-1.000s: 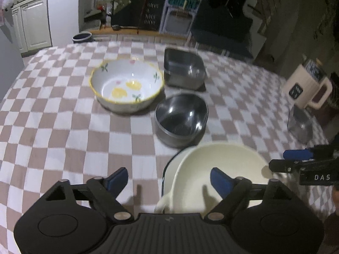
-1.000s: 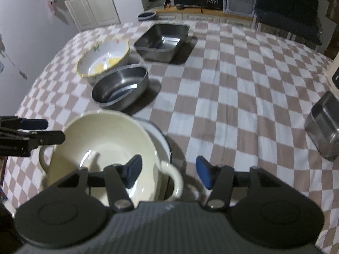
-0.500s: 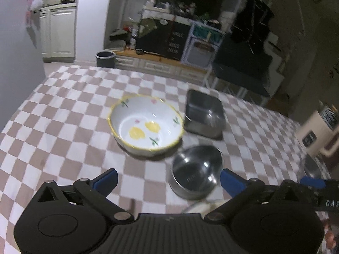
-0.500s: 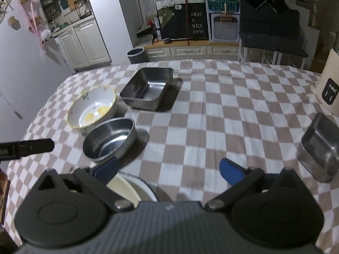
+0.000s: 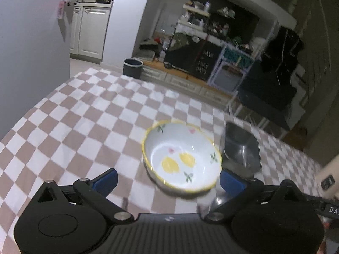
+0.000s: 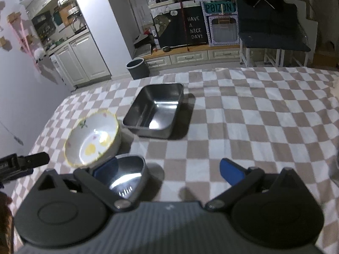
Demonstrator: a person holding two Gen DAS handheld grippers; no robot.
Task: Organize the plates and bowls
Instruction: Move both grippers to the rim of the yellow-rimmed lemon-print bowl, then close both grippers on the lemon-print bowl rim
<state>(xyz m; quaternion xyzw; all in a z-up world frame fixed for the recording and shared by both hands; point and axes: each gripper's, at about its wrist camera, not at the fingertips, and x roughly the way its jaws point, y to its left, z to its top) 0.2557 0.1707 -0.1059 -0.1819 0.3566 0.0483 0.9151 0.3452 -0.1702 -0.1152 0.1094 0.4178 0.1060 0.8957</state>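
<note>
A white bowl with a yellow rim and lemon print (image 5: pixel 182 158) sits on the checked tablecloth just ahead of my left gripper (image 5: pixel 168 182). Its jaws stand wide and are closing slightly, with nothing between the pads. Beside the bowl is a square steel pan (image 5: pixel 241 150). In the right wrist view I see the same lemon bowl (image 6: pixel 93 141), the square steel pan (image 6: pixel 154 112) and a round steel bowl (image 6: pixel 129 175), partly hidden behind my left finger. My right gripper (image 6: pixel 168 170) is open above bare cloth, holding nothing.
The checked tablecloth (image 6: pixel 243 127) spreads bare to the right of the pan. A beige jug (image 5: pixel 328 175) shows at the right edge. My left gripper's tip (image 6: pixel 25 163) enters from the left. A bin (image 6: pixel 137 67) and cabinets stand beyond the table.
Both grippers have let go of the cream two-handled bowl's handles, opened wide and pulled back. The cream bowl has dropped out of both views, and the views have tilted up toward the room.
</note>
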